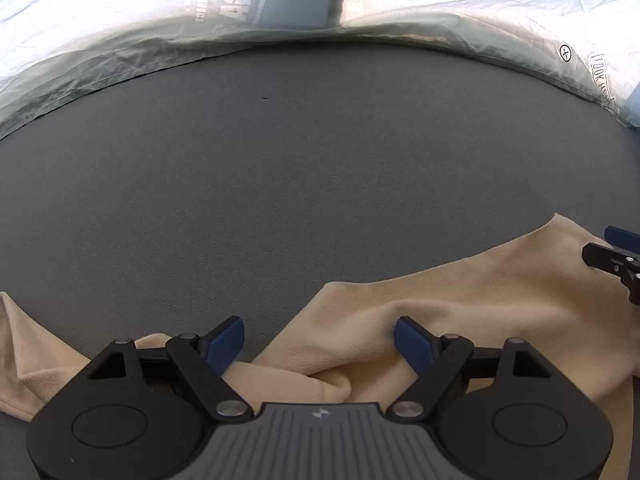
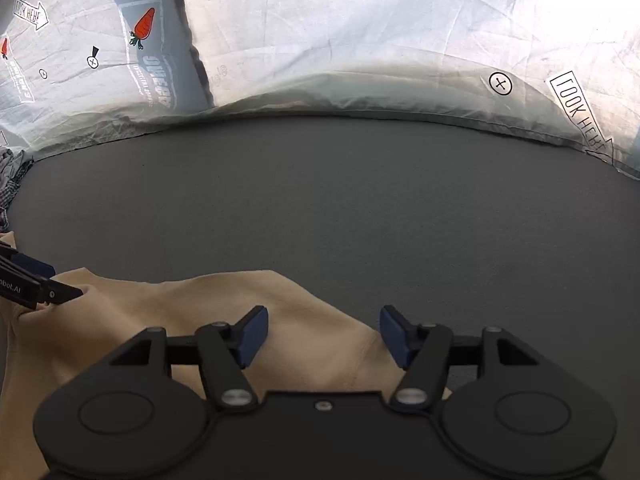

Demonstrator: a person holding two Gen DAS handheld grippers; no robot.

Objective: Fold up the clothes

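Note:
A beige soft garment (image 1: 460,300) lies crumpled on the dark grey mat (image 1: 280,180), near the bottom of both views. My left gripper (image 1: 319,346) is open just above a rumpled fold of it, one blue pad on each side. My right gripper (image 2: 323,334) is open too, over the garment's (image 2: 200,308) right edge. The right gripper's tip (image 1: 616,258) shows at the far right of the left wrist view, resting on the cloth. The left gripper's tip (image 2: 48,290) shows at the left of the right wrist view, pressing into the fabric.
A pale printed sheet (image 2: 360,40) with carrot pictures and "LOOK HERE" arrows borders the far side of the mat (image 2: 340,200). A checked grey cloth (image 2: 10,176) lies at the far left edge of the right wrist view.

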